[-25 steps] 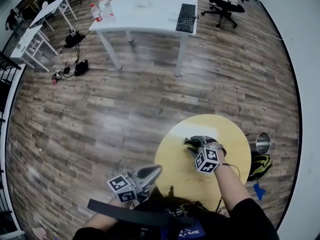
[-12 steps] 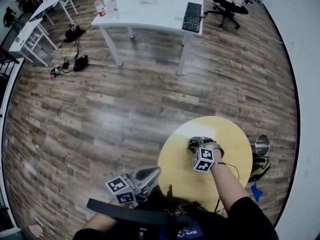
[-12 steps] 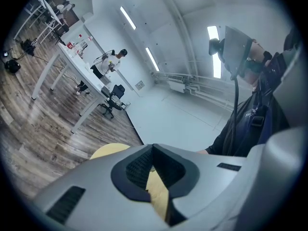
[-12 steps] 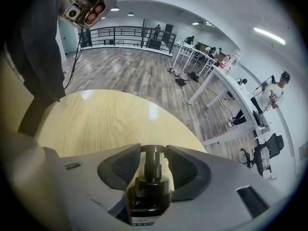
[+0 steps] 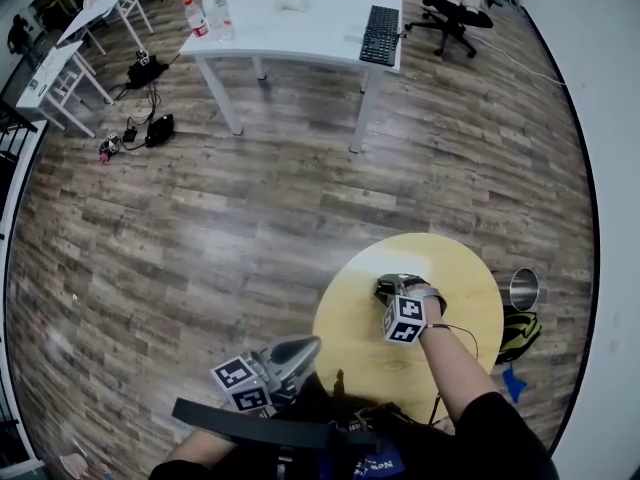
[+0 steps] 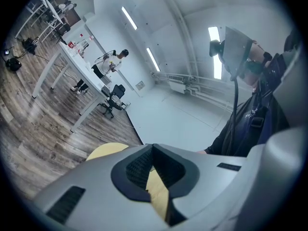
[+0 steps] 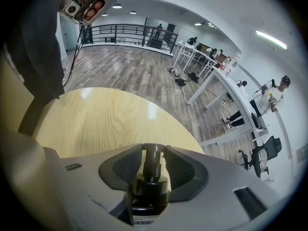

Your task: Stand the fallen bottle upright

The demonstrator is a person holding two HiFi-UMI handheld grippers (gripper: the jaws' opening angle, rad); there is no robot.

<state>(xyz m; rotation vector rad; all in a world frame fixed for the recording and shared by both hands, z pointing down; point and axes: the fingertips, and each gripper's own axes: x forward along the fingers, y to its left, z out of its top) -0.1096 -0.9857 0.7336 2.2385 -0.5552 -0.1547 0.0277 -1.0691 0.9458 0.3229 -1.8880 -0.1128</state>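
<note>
A small dark bottle (image 7: 150,191) lies on the round yellow table (image 5: 455,268), its neck and cap pointing away in the right gripper view. My right gripper (image 7: 153,150) points steeply down over it, and its jaws are closing with the bottle's neck and shoulders between the pads. I see no firm press on it. In the head view the right gripper (image 5: 388,290) covers most of the bottle near the table's middle. My left gripper (image 5: 298,349) hovers level at the table's left edge, tips together, nothing in it. In its own view the left gripper (image 6: 153,146) shows only the tabletop behind it.
A metal cup (image 5: 526,288) and a yellow-black bag (image 5: 520,330) sit on the floor right of the table. Farther off stand a white desk (image 5: 290,28) with a keyboard (image 5: 378,34) and water bottles (image 5: 215,8), and an office chair (image 5: 450,3).
My right gripper has come down a little over the bottle on the table. The left gripper has barely shifted.
</note>
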